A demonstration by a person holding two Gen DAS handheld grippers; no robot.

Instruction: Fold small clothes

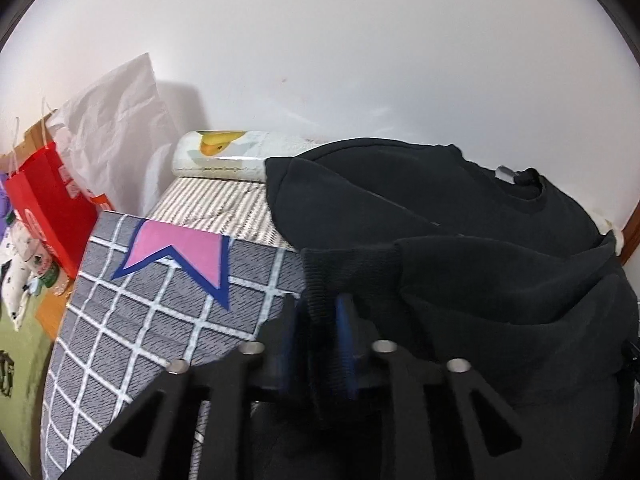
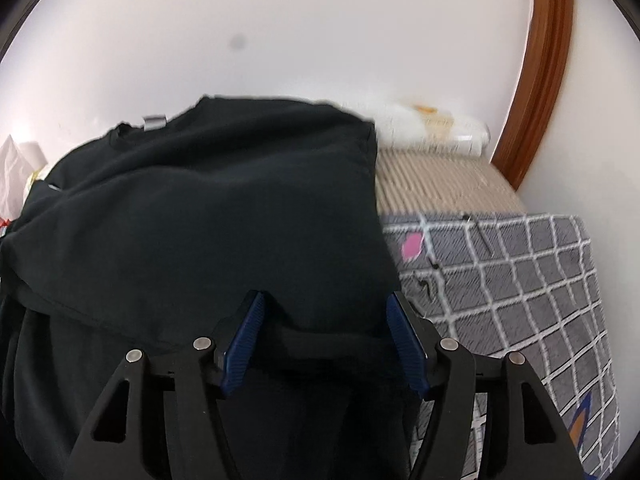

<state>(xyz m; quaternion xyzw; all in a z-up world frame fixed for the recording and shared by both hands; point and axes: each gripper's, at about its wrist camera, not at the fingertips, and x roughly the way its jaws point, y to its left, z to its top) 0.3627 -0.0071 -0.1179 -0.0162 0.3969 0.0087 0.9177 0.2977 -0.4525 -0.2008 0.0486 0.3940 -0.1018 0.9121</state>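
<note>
Jaws on left gripper (image 1: 320, 316) pressed close w/ the ribbed cuff (image 1: 340, 276) of the black sweatshirt (image 1: 460, 216) pinched between blue pads; view a bit blurred there. Right gripper (image 2: 322, 330) jaws spread wide, nothing between them, tips just over the sweatshirt's near edge; contact w/ cloth can't be told.

Sweatshirt lies in a heap on the bed, partly folded over itself, neck hole (image 1: 520, 184) toward the wall, a small grey tag (image 1: 506, 172) at the collar. In right wrist view it fills the left and middle of frame, its right edge running down to the gripper.

Under it: grey checked blanket (image 1: 132, 320) w/ white grid lines and a pink-and-blue shape (image 1: 180, 252), lying over a striped sheet (image 1: 216, 204). At the far end by the white wall (image 1: 360, 60), a pale pillow (image 1: 224, 156) w/ a yellow print.

Left of the bed: red paper bag (image 1: 48, 208), white crumpled paper (image 1: 116, 128) behind it, other clutter too small to name. Right of the bed: curved brown wood frame (image 2: 540, 80) against the wall.
</note>
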